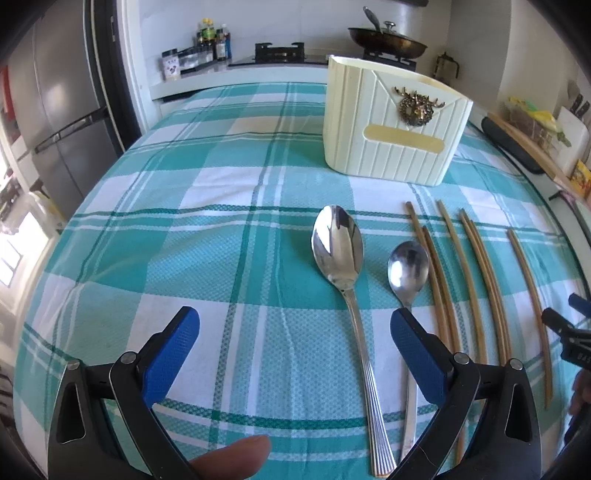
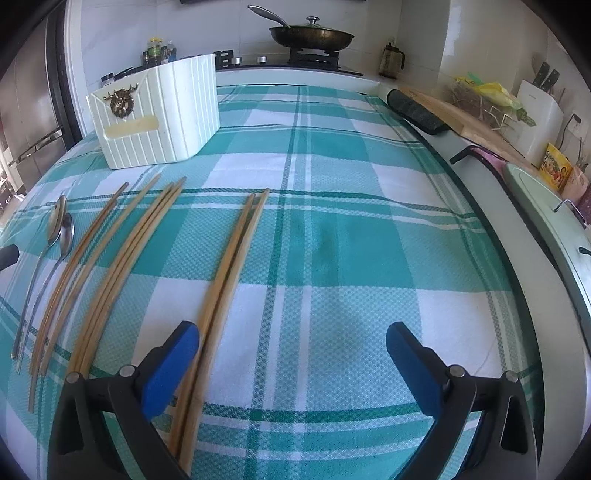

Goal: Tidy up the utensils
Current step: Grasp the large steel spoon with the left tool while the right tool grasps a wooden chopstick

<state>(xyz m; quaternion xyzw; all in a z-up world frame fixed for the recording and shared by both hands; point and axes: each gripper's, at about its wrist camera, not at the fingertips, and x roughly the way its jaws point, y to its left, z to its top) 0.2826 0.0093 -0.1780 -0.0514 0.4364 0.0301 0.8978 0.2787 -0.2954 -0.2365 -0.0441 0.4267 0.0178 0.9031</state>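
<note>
A cream utensil holder [image 1: 391,122] with a brass stag emblem stands on the teal checked tablecloth [image 1: 207,229]; it also shows in the right wrist view [image 2: 159,118]. A large steel spoon [image 1: 345,273] and a smaller spoon [image 1: 406,273] lie side by side, with several wooden chopsticks [image 1: 476,280] to their right. My left gripper [image 1: 295,350] is open and empty, above the cloth, the large spoon's handle between its fingers. My right gripper [image 2: 293,362] is open and empty, with a chopstick pair [image 2: 229,277] just inside its left finger. More chopsticks [image 2: 122,266] and the spoons [image 2: 59,229] lie further left.
A counter behind the table holds a gas stove with a lidded pan [image 2: 312,35], spice bottles [image 1: 210,40] and a kettle [image 2: 391,61]. A cutting board [image 2: 472,118], knife block [image 2: 539,114] and green lidded pot [image 2: 546,206] line the right side. A fridge [image 1: 62,122] stands at the left.
</note>
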